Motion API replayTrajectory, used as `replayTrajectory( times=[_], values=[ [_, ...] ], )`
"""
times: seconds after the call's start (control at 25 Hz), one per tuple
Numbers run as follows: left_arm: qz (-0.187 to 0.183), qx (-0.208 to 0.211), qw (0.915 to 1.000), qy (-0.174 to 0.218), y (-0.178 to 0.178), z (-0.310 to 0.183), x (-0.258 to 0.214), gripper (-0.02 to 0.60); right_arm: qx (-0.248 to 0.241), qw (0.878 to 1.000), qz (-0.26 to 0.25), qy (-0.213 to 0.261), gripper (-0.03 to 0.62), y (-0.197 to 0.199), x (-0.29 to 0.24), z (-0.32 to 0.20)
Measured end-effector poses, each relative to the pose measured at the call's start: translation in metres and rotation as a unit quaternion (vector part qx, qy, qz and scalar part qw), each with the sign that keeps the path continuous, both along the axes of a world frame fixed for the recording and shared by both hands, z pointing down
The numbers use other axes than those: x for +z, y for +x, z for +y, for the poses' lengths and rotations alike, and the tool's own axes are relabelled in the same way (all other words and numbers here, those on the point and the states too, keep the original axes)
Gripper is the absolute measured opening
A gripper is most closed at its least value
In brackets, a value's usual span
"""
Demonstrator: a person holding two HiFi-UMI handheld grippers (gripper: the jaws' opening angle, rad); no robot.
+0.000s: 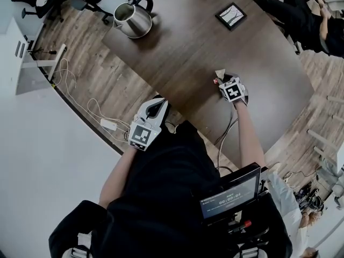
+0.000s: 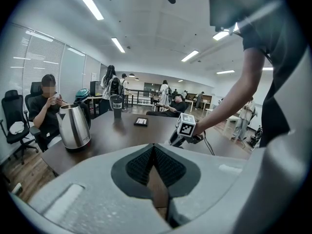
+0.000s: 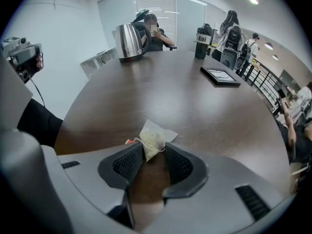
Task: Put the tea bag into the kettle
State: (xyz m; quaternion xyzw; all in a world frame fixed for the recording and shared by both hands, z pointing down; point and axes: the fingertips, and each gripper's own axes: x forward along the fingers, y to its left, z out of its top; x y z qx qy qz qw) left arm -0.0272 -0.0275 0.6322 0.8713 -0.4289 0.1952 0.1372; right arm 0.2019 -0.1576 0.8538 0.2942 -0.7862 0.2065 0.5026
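Note:
The steel kettle (image 1: 133,19) stands lid open at the far left corner of the dark table (image 1: 188,52); it also shows in both gripper views, the kettle (image 2: 74,126) and the kettle (image 3: 128,42). A pale tea bag (image 3: 153,139) with a red tag lies on the table near the front edge. My right gripper (image 3: 154,149) has both pads against the bag's near corner. In the head view, the right gripper (image 1: 224,84) sits just behind the tea bag (image 1: 220,74). My left gripper (image 1: 156,109) hovers off the table's near edge, jaws shut and empty.
A black framed tablet (image 1: 231,16) lies flat on the far right of the table. A dark tumbler (image 3: 202,35) stands at the far end. People sit beyond the table. Cables and a power strip (image 1: 109,124) lie on the floor to the left.

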Motion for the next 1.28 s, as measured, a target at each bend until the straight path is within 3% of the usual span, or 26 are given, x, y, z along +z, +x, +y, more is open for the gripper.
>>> replayTrajectory(
  times=[0.16, 0.44, 0.6, 0.8, 1.0, 1.28],
  values=[
    [-0.003, -0.001, 1.0, 0.001, -0.003, -0.001, 0.0, 0.002, -0.027, 0.999, 0.023, -0.013, 0.143, -0.003, 0.0, -0.002],
    [-0.005, -0.007, 1.0, 0.0, -0.011, -0.006, 0.003, 0.002, -0.054, 0.989, 0.105, -0.092, 0.137, -0.004, -0.002, -0.002],
    [-0.004, -0.016, 0.9999, -0.001, -0.021, -0.008, 0.003, 0.002, -0.056, 0.985, 0.113, -0.114, 0.126, -0.005, 0.0, -0.004],
    [-0.005, -0.015, 0.9999, -0.003, -0.029, -0.01, 0.005, 0.002, -0.024, 0.991, 0.063, -0.114, 0.051, -0.003, -0.001, -0.008],
    [-0.007, -0.008, 0.9999, -0.006, -0.033, -0.008, 0.006, 0.002, 0.017, 0.994, 0.022, -0.106, 0.038, 0.0, -0.004, -0.009],
    [-0.013, 0.016, 0.9998, -0.007, -0.03, -0.005, 0.008, 0.002, 0.11, 0.989, -0.033, -0.096, 0.031, 0.004, -0.003, -0.011]
  ],
)
